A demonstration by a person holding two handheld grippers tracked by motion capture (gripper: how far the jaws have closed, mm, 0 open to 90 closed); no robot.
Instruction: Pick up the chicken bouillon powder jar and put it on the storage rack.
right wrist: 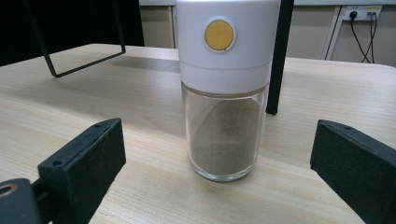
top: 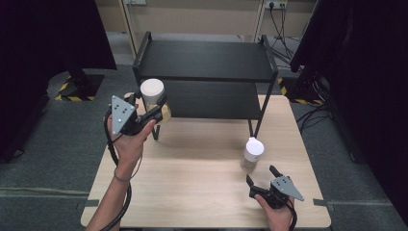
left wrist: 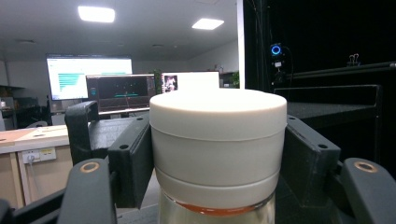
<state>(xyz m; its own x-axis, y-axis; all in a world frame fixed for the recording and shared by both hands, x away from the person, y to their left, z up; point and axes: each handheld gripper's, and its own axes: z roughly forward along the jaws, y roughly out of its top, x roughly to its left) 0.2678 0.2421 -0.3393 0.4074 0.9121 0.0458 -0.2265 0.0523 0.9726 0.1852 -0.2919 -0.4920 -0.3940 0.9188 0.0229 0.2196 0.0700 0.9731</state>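
Right tongs are sitting open just short of a spice jar on the table, while left tongs are gripping another jar in the air.

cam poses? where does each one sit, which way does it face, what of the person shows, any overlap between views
High view: above the person's side, looking forward and down at the table and black shelf; both forearms, the left gripper and the right gripper show.
Left gripper view: on the left gripper, facing the room's monitors; its jaws clamp a white-capped jar.
Right gripper view: on the right gripper, low over the table; jaws spread before a spice jar.
Shared: both jars appear in the high view.
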